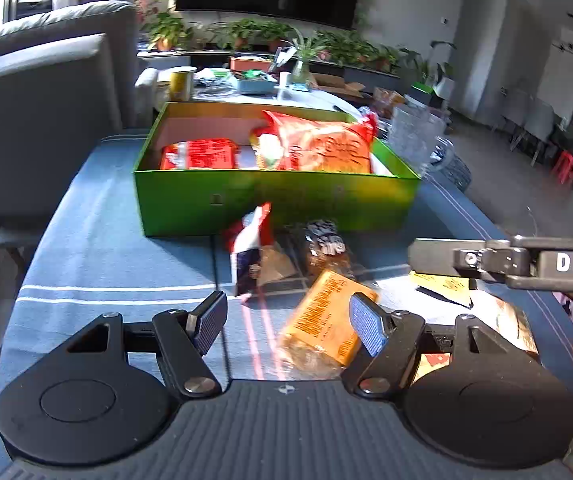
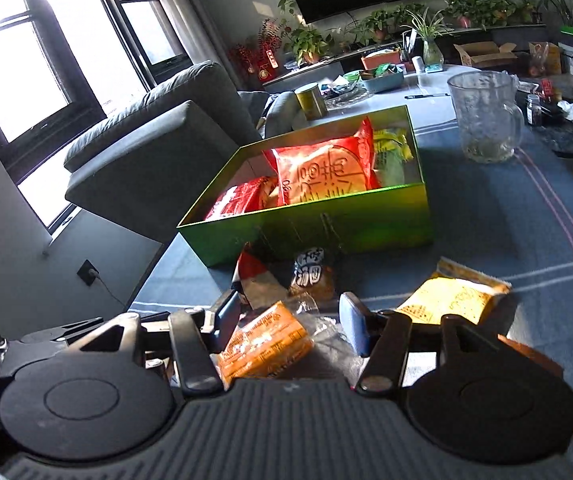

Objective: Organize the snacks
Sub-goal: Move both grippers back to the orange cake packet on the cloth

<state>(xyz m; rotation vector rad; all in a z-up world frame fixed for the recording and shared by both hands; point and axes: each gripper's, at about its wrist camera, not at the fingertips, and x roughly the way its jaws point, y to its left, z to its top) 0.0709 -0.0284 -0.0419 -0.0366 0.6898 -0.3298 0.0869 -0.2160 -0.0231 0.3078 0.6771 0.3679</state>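
Observation:
A green box [image 1: 274,204] [image 2: 350,220] on the blue tablecloth holds a big orange-red snack bag [image 1: 322,144] [image 2: 322,172] and a red packet [image 1: 198,154] [image 2: 238,198]. In front of it lie a red-white-navy packet [image 1: 248,252] [image 2: 256,280], a dark brown packet [image 1: 326,246] [image 2: 312,276], an orange packet [image 1: 326,316] [image 2: 264,342] and a yellow packet [image 2: 450,298] [image 1: 442,284]. My left gripper [image 1: 286,324] is open, empty, just above the orange packet's left side. My right gripper [image 2: 292,320] is open over the orange packet; its finger [image 1: 446,256] shows at the right in the left wrist view.
A clear glass pitcher [image 2: 486,116] [image 1: 418,136] stands right of the box. A grey sofa [image 2: 158,148] [image 1: 42,120] is at the left table edge. A yellow can [image 2: 312,100] [image 1: 182,82], a blue tray [image 2: 382,78] and plants lie beyond.

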